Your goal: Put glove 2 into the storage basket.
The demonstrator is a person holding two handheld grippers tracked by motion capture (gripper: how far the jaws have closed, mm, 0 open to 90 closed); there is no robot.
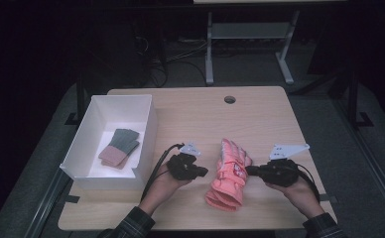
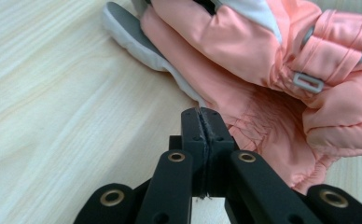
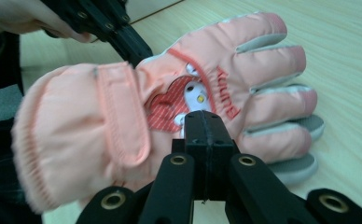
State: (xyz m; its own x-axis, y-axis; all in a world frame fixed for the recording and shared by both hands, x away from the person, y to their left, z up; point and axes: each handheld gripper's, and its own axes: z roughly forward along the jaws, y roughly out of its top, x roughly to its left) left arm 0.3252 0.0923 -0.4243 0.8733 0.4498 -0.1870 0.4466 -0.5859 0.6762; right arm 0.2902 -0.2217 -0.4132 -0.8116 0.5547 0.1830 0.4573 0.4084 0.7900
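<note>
A pair of pink ski gloves (image 1: 228,173) lies stacked in the middle of the wooden table (image 1: 260,114), fingers pointing away from me. In the right gripper view the upper pink glove (image 3: 123,102) shows a red heart patch and a cuff strap. My left gripper (image 1: 203,171) is shut, its tips at the gloves' left edge. In the left gripper view the closed tips of the left gripper (image 2: 201,114) meet the white trim of the glove (image 2: 263,60); pinched fabric cannot be made out. My right gripper (image 1: 249,169) is shut at the gloves' right edge, and the right gripper (image 3: 208,116) has its tips in front of the heart patch.
A white open box (image 1: 148,134) stands at the table's left and holds a flat grey-and-pink pair (image 1: 120,147). A round cable hole (image 1: 229,99) sits near the far edge. Desk legs and cables stand on the dark floor behind the table.
</note>
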